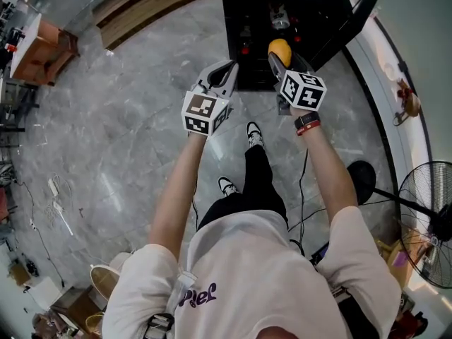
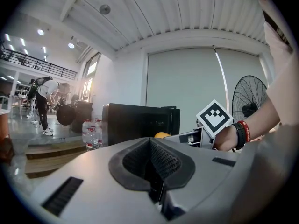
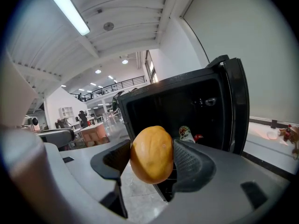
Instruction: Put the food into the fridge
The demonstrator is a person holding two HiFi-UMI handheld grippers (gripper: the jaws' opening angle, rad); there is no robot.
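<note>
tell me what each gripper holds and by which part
The right gripper holds an orange fruit by its two sides; the left gripper, jaws shut, holds nothing.

Fruit [image 3: 152, 154]: orange-yellow, plain, slightly darker mottling toward the underside. Right tongs [image 3: 150, 160] and left tongs [image 2: 152, 164]: light grey bodies with black ribbed pads; marker cubes [image 1: 206, 113]: white faces with black square patterns. Fridge [image 3: 154, 108]: black outside and inside; floor [image 1: 127, 133]: grey marble pattern with pale veins; wristband [image 1: 306, 123]: black beside red.
</note>
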